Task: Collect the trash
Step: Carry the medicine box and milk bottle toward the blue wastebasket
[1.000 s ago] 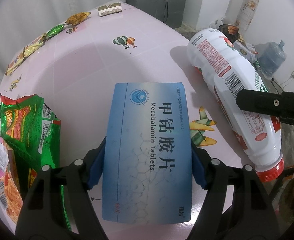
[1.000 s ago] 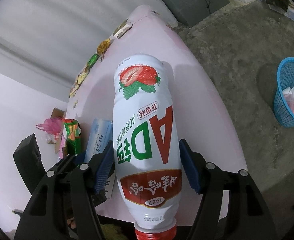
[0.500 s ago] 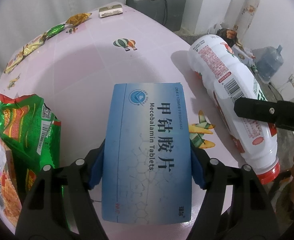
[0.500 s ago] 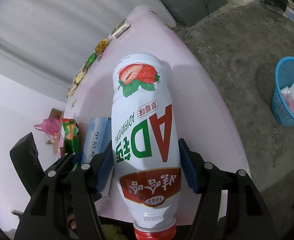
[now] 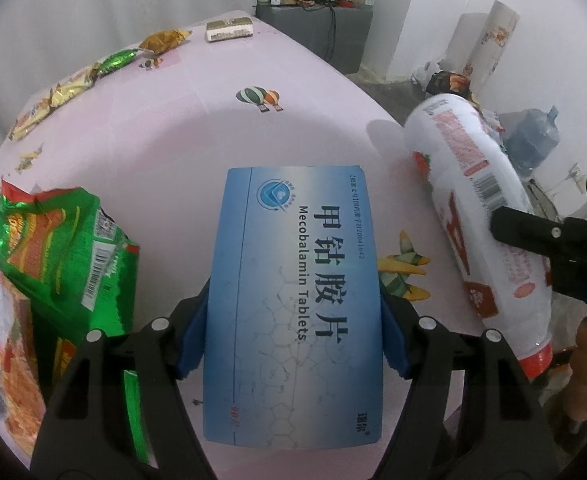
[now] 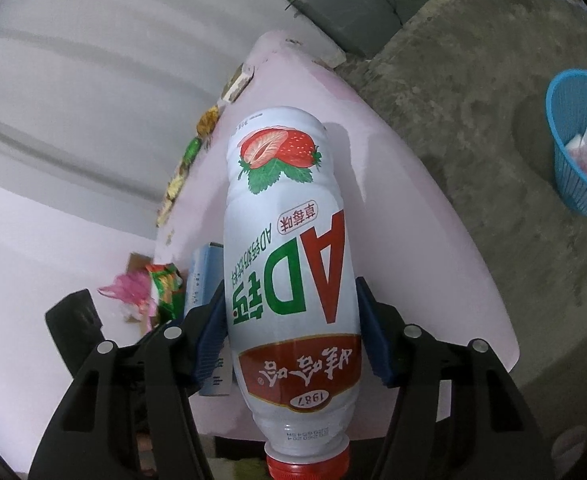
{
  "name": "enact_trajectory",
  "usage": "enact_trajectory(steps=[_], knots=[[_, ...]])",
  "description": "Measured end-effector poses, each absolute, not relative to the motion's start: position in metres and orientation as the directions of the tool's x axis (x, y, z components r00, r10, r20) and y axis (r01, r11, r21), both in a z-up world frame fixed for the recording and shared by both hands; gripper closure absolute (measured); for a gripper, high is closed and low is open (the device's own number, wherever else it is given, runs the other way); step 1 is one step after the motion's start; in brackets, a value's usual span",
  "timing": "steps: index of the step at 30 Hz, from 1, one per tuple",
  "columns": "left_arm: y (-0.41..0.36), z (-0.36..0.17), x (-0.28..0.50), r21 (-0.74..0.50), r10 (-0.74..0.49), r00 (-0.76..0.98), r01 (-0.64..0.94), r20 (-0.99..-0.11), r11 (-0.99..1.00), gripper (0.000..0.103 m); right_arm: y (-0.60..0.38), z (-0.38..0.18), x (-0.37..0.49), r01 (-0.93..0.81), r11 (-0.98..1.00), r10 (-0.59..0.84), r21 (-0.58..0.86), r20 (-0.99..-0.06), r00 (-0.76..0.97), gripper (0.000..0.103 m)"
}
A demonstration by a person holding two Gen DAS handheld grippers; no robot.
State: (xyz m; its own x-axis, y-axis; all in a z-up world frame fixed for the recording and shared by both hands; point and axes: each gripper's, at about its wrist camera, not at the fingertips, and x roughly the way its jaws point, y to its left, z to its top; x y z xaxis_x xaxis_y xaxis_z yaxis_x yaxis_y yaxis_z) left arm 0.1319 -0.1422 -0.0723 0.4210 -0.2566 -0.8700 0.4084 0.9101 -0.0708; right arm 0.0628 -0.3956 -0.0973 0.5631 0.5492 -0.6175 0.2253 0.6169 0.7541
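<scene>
Trash in hand: your left hand-held gripper (image 5: 293, 340) clamps the tablet box (image 5: 293, 304), your right hand-held gripper (image 6: 291, 336) the bottle (image 6: 289, 264); wrappers (image 5: 65, 256) remain on the tabletop (image 5: 165, 128), basket (image 6: 573, 152) not yet reached.

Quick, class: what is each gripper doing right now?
Left gripper: closed on the blue tablet box.
Right gripper: closed on the strawberry drink bottle.

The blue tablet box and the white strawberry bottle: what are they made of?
The tablet box looks like thin printed card with a slight sheen: flat faces, crisp folded edges. The bottle looks like opaque white plastic, glossy, with moulded curves and a red screw cap, likely plastic too.
</scene>
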Motion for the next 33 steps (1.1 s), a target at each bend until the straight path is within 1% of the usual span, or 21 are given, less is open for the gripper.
enact_trajectory(steps=[10, 23, 33], knots=[[-0.136, -0.059, 0.127, -0.084, -0.274, 0.448, 0.399, -0.851, 0.913, 0.037, -0.402, -0.098, 0.053, 0.220, 0.562, 0.571, 0.798, -0.566, 0.594, 0.045], [-0.140, -0.044, 0.124, -0.099, -0.299, 0.466, 0.406, -0.833, 0.908, 0.037, -0.404, -0.093, 0.045, 0.200, 0.548, 0.573, 0.812, -0.538, 0.618, 0.045], [-0.164, -0.030, 0.120, -0.092, -0.327, 0.478, 0.451, -0.815, 0.888, 0.037, -0.419, -0.088, 0.031, 0.192, 0.524, 0.561, 0.830, -0.506, 0.656, 0.045]])
